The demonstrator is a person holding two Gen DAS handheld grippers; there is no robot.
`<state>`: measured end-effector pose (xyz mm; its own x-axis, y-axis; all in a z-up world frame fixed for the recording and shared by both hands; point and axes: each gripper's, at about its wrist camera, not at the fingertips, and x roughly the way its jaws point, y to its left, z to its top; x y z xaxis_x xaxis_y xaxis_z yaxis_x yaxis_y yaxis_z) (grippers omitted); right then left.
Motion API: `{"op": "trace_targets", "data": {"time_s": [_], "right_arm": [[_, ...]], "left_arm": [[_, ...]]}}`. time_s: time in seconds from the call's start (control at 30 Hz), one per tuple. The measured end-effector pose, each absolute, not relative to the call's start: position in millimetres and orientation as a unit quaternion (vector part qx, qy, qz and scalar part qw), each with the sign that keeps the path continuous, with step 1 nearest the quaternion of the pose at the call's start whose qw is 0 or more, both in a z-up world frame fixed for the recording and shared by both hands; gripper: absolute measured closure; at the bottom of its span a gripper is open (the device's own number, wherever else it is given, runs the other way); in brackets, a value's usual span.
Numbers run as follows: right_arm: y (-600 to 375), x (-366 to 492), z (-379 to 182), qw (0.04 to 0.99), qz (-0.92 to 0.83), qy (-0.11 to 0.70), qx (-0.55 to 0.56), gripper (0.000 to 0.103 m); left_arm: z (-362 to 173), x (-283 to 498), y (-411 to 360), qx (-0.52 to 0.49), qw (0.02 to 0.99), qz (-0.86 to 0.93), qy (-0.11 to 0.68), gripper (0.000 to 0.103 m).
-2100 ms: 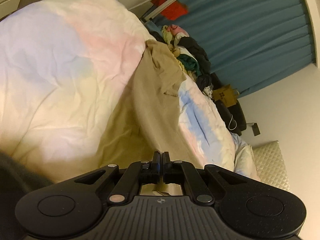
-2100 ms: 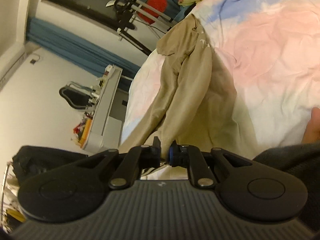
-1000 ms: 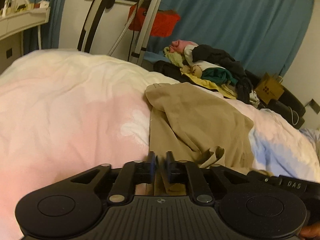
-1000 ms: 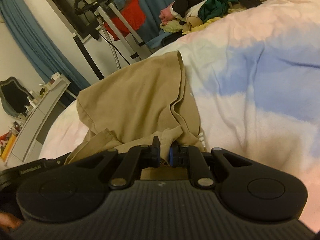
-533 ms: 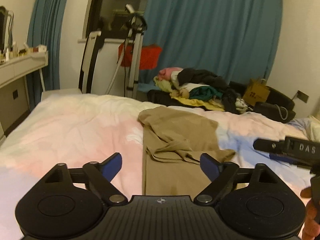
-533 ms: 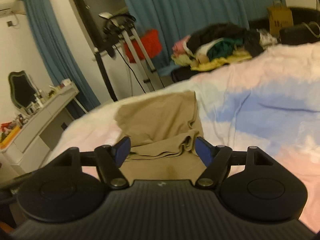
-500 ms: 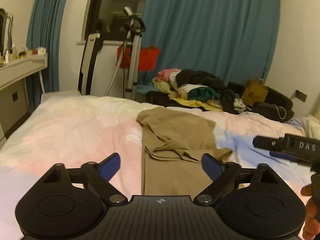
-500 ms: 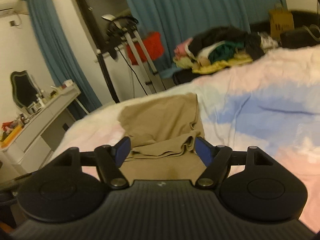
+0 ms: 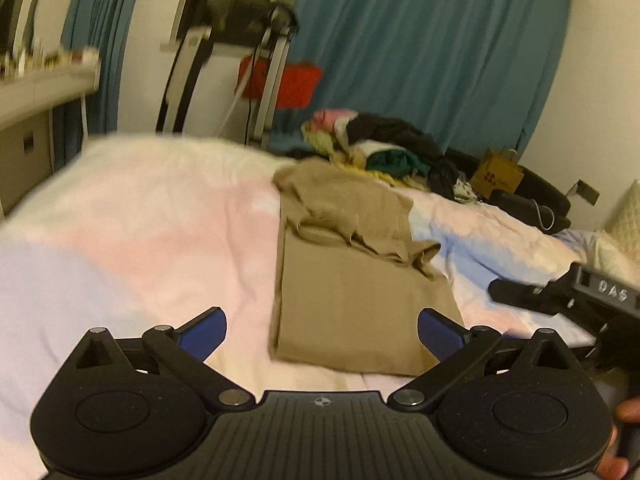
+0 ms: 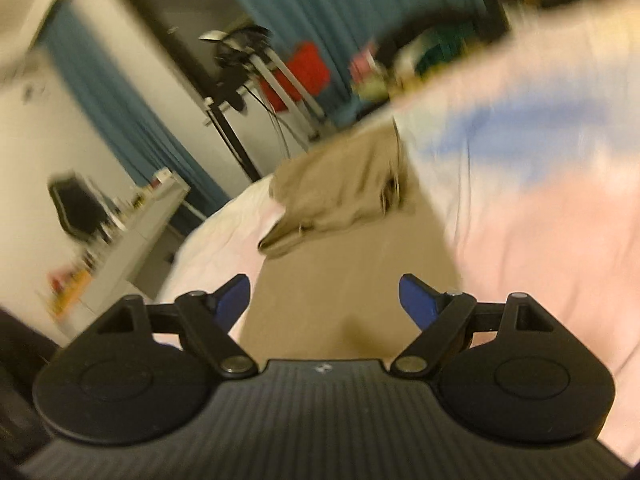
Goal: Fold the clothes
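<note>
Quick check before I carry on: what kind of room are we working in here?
Most likely a bedroom: a bed with a pastel pink-and-blue duvet, long teal curtains, and a heap of mixed unfolded clothes beyond the tan folded garment.

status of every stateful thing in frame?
Left hand-held gripper: jaws opening, nothing between them.
Right hand-held gripper: jaws opening, nothing gripped.
Tan garment: released, lying folded over on the bed, top layer rumpled.
Clothes pile: unfolded.
Curtain: drawn shut.
</note>
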<state>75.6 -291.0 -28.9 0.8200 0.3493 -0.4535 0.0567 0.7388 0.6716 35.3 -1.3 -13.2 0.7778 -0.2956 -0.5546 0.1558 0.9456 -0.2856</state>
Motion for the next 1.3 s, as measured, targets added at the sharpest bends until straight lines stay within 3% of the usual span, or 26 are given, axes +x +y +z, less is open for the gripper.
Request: {"op": "trace_targets", "data": {"time_s": [0.17,0.23,0.37,0.47,0.6,0.83,0.93,1.13,1.23,1.3], "right_arm": [[-308,95,-99,0.770,0.075,0.358,0.523,0.019],[-311,99,-125,0.734,0.052,0.375,0.564,0.024],[-312,103,-138,0.726,0.022,0.351,0.592,0.028],[-317,107,-140,0.730,-0.005,0.326,0.600,0.047],[-316,113,-141,0.734,-0.014,0.335,0.591,0.087],[-318,108,-108,0.742,0.047,0.297,0.599,0.092],[-322,106,-98,0.741,0.070,0.278,0.607,0.093],[-331,107,-93,0.746,0.078,0.265,0.606,0.093],[-333,107,-95,0.750,0.076,0.264,0.601,0.093],[-331,108,-94,0.758,0.077,0.264,0.591,0.093]], "left_arm": [[-40,53,12,-0.201,0.904,-0.140,0.351,0.001],[-48,59,16,-0.238,0.889,-0.161,0.356,0.001],[-61,71,20,-0.317,0.847,-0.228,0.360,0.001],[-74,82,13,-0.367,0.806,-0.276,0.374,0.001],[-93,101,0,-0.418,0.756,-0.311,0.397,0.001],[-124,125,-17,-0.456,0.706,-0.326,0.434,0.004],[-131,127,-8,-0.476,0.711,-0.295,0.425,0.011],[-140,122,18,-0.499,0.737,-0.213,0.404,0.036],[-141,120,23,-0.490,0.752,-0.190,0.398,0.059],[-136,116,24,-0.472,0.772,-0.185,0.384,0.080]]}}
